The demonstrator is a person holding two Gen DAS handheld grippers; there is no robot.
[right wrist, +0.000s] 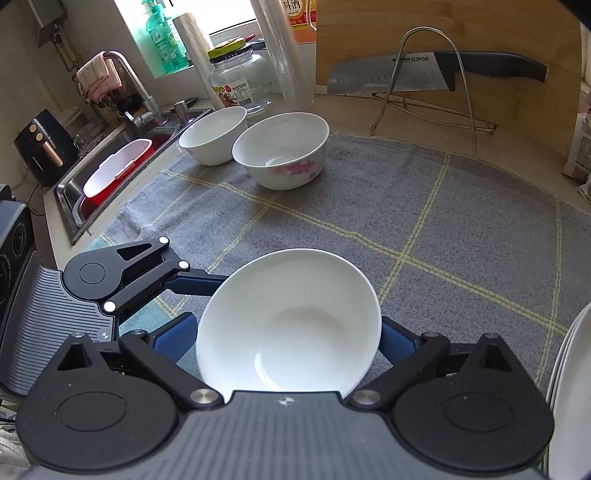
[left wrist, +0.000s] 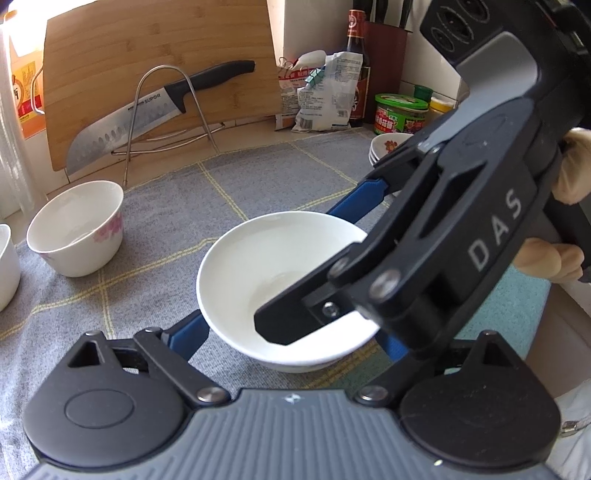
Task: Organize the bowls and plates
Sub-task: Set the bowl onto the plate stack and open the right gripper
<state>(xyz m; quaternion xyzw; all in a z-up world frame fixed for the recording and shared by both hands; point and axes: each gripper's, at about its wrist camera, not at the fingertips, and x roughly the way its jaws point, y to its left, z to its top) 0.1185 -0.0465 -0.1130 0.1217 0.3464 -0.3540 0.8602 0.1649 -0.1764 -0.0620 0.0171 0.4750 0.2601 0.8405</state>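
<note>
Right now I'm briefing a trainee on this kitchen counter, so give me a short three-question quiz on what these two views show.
1. True or false: the plain white bowl sits between the right gripper's blue fingers.
2. Which bowl carries a pink flower print: A, the plain white bowl; B, the flowered bowl further back; C, the bowl nearest the sink?
3. What leans on the wire stand against the cutting board?

Key: 1 true; 2 B; 3 a knife.
</note>
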